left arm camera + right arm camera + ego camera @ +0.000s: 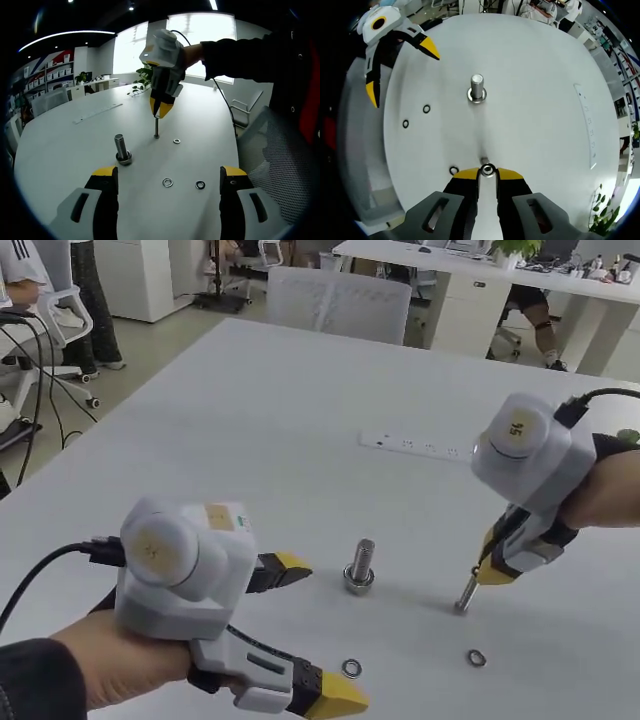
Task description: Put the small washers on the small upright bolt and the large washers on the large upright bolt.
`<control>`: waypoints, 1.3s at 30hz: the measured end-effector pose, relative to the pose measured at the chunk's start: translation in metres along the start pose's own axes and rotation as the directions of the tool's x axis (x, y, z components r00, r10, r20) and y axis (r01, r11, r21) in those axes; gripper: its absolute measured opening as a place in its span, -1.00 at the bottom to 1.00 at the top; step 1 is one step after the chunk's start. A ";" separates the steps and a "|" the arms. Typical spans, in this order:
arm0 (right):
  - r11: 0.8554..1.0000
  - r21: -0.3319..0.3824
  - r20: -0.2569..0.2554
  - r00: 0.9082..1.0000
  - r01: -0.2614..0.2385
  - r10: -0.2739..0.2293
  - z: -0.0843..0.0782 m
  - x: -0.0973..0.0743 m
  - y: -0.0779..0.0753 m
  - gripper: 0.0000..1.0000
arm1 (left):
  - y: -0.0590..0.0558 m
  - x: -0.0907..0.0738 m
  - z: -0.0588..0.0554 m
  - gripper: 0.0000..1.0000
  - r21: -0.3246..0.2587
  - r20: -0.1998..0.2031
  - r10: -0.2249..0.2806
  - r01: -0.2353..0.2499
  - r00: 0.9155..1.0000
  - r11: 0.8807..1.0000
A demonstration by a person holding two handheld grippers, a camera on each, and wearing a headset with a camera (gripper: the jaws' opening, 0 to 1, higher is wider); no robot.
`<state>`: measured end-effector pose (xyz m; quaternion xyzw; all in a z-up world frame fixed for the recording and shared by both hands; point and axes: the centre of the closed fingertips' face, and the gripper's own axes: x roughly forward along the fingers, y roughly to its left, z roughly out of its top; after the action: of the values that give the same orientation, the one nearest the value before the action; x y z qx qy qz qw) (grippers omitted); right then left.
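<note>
Right tongs [484,574] point steeply down, pinching a washer [488,170] over small bolt [465,595].

Bolts on the worktop [250,420]
Large bolt [360,565] stood left of small bolt [466,595]; washers [352,669] lay before them, nearer the front edge; power strip [415,446] behind.

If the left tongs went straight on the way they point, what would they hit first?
Probably the small bolt, with the right tongs just above it; the large bolt looks slightly off to the side. Height is hard to judge.
</note>
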<state>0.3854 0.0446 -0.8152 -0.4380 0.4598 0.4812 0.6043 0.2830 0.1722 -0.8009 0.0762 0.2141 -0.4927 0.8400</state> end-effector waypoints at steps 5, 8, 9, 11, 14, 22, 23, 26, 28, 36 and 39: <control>1.000 -0.002 -0.001 1.000 -0.002 0.002 0.001 0.000 0.001 -0.73 | 0.001 0.000 0.000 0.66 0.000 0.000 0.003 -0.003 1.000 1.000; 1.000 -0.001 -0.001 1.000 -0.005 0.005 0.001 0.001 0.001 -0.73 | 0.001 0.000 0.000 0.66 -0.001 0.000 0.004 -0.004 1.000 1.000; 1.000 -0.001 -0.004 1.000 -0.005 0.005 0.000 0.001 0.001 -0.73 | 0.001 0.000 0.000 0.66 -0.003 0.000 0.003 -0.003 1.000 1.000; 1.000 -0.001 -0.005 1.000 -0.006 0.006 0.000 0.002 0.001 -0.73 | 0.002 0.000 -0.001 0.66 -0.003 0.000 0.004 -0.004 1.000 1.000; 1.000 0.002 -0.007 1.000 -0.008 0.008 -0.001 0.003 0.001 -0.73 | 0.002 -0.001 -0.001 0.66 -0.004 0.001 0.004 -0.004 1.000 1.000; 1.000 0.011 -0.005 1.000 -0.023 0.023 -0.001 0.012 0.003 -0.73 | 0.002 -0.001 -0.002 0.66 -0.007 0.000 0.006 -0.006 1.000 1.000; 1.000 0.012 -0.005 1.000 -0.023 0.024 -0.001 0.014 0.003 -0.73 | 0.003 -0.001 -0.002 0.66 -0.007 0.000 0.006 -0.006 1.000 1.000; 0.999 0.019 -0.004 1.000 -0.028 0.028 -0.002 0.019 0.004 -0.73 | 0.003 -0.001 -0.002 0.66 -0.008 -0.001 0.007 -0.007 1.000 1.000; 0.999 0.026 -0.002 0.999 -0.032 0.032 -0.003 0.023 0.004 -0.73 | 0.003 -0.001 -0.003 0.66 -0.008 -0.002 0.007 -0.007 1.000 1.000; 0.998 0.039 -0.002 0.999 -0.040 0.040 -0.006 0.037 0.008 -0.73 | 0.004 -0.001 -0.004 0.66 -0.010 -0.006 0.009 -0.009 1.000 1.000; 0.998 0.046 -0.001 0.999 -0.043 0.043 -0.008 0.043 0.009 -0.73 | 0.004 -0.002 -0.003 0.66 -0.011 -0.005 0.011 -0.011 1.000 1.000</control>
<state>0.3807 0.0458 -0.8591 -0.4146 0.4804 0.4831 0.6033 0.2849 0.1771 -0.8035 0.0737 0.2186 -0.4867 0.8425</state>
